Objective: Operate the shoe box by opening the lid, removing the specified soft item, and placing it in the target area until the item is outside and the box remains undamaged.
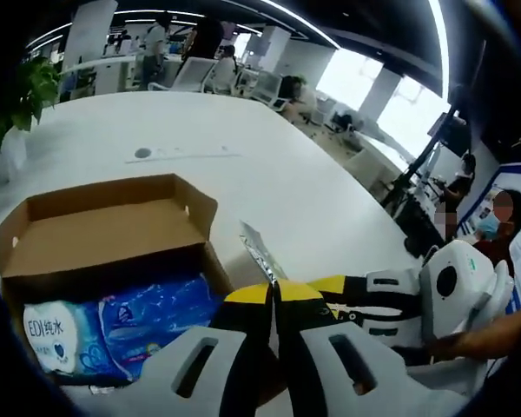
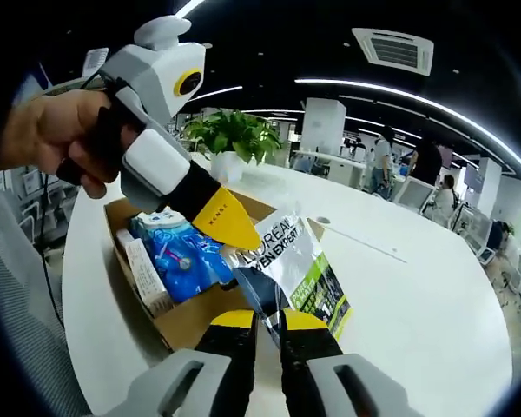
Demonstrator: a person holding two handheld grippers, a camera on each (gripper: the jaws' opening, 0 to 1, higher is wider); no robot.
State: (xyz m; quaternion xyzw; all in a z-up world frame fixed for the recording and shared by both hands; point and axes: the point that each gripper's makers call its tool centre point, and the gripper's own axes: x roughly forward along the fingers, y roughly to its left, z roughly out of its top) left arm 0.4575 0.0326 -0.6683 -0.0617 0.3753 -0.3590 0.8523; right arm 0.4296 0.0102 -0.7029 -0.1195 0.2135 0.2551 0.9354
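Both claws pinch a L'Oréal sachet (image 2: 297,265) above a white desk (image 1: 243,165) in an open-plan office: the right claw (image 2: 270,323) is closed on its lower edge, and the left claw (image 2: 240,239), entering the right gripper view from 10 o'clock in a person's hand (image 2: 48,139), meets its upper corner. In the left gripper view the left claw (image 1: 276,294) is shut, with the thin silvery edge of the sachet (image 1: 260,252) rising from between its tips and the right claw (image 1: 347,291) reaching in from 3 o'clock. The cardboard shoe box (image 1: 104,230) sits at 9 o'clock with its lid folded back, and blue tissue packs (image 1: 113,326) lie inside; the right gripper view shows it at 9 o'clock, just behind the sachet, with a slim carton (image 2: 148,278) along its near wall. The sachet appears lifted clear of the box but not yet set down. The risk from here seems to be the two-claw hold itself: if the claws pull apart or twist against each other the foil could tear or slip free, and a low sweep could catch the box wall and dent it. A potted plant (image 2: 230,139) stands beyond the box.
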